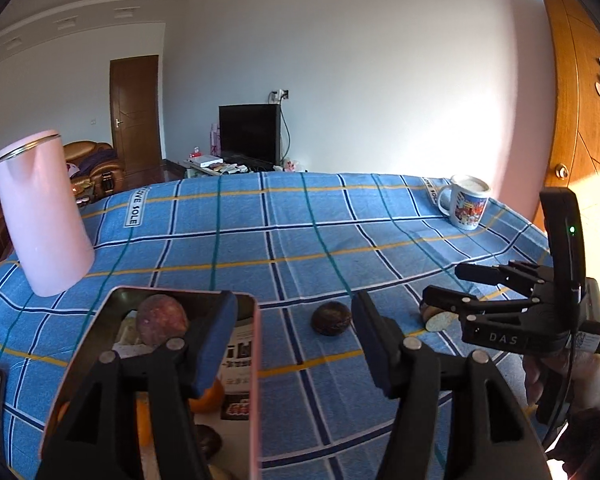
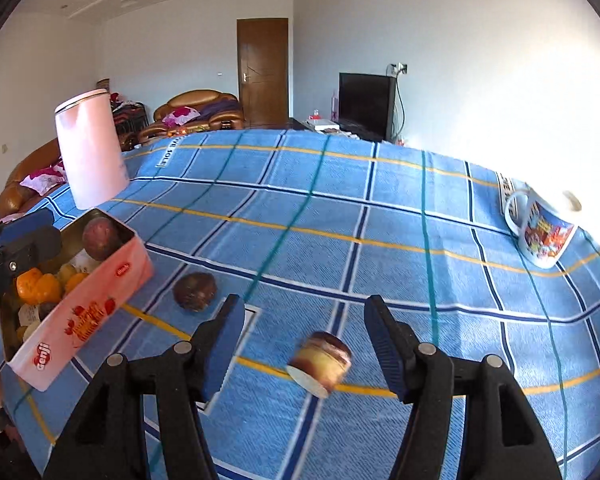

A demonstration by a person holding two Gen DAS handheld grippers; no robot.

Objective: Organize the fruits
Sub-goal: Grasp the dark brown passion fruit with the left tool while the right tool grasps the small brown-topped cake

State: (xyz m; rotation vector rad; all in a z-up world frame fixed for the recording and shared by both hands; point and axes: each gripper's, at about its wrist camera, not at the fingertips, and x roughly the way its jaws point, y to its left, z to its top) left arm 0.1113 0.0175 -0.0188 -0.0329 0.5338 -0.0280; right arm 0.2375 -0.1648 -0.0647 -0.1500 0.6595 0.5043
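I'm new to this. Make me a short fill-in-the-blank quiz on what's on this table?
1. The tablecloth is mostly ____ plaid.
2. The oranges lie inside the ____ tin.
3. The printed mug stands near the table's ____ corner.
4. The cut fruit half lies between the open right ____.

Missing words: blue; pink; far right; tongs

White walls (image 2: 480,60), brown door (image 2: 263,72), sofa (image 2: 198,114)
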